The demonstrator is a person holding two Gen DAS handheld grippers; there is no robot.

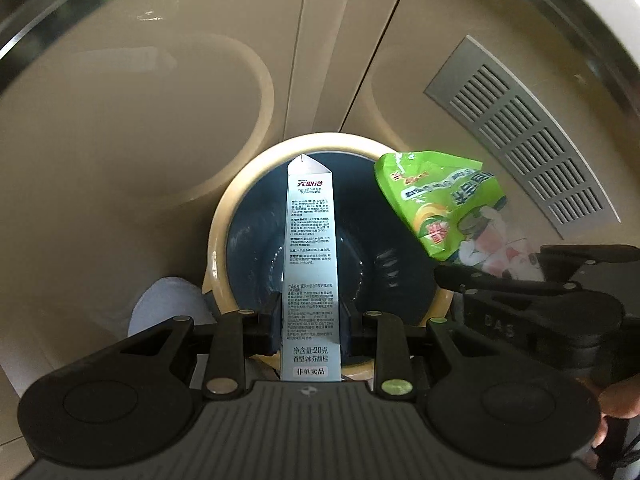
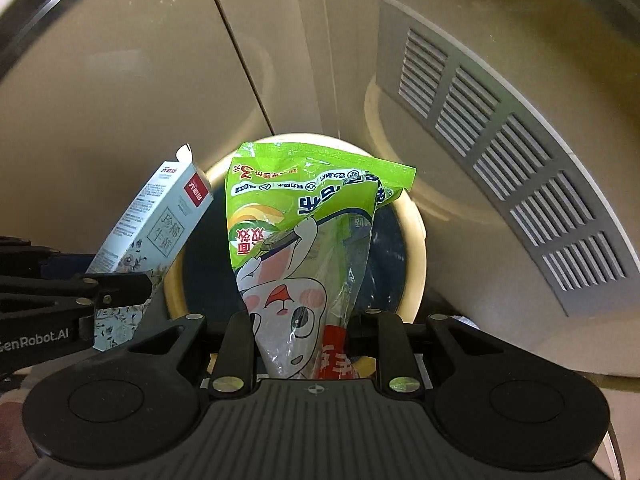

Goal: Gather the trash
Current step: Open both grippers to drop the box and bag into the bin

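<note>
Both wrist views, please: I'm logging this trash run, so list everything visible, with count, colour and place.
Toothpaste box: one, pale blue with a red panel, clamped in the left gripper, over the bin mouth.
Snack bag: one, green with a white cartoon, clamped in the right gripper, over the bin mouth.
Trash bin: one, cream rim, dark blue inside, on the floor below both items.
Vent grille: one, grey, slatted, right of the bin.
Floor: beige panels with seams.
White object: one, left of the bin; cannot tell what it is.
Left gripper: black, shut on the box.
Right gripper: black, shut on the bag.
</note>
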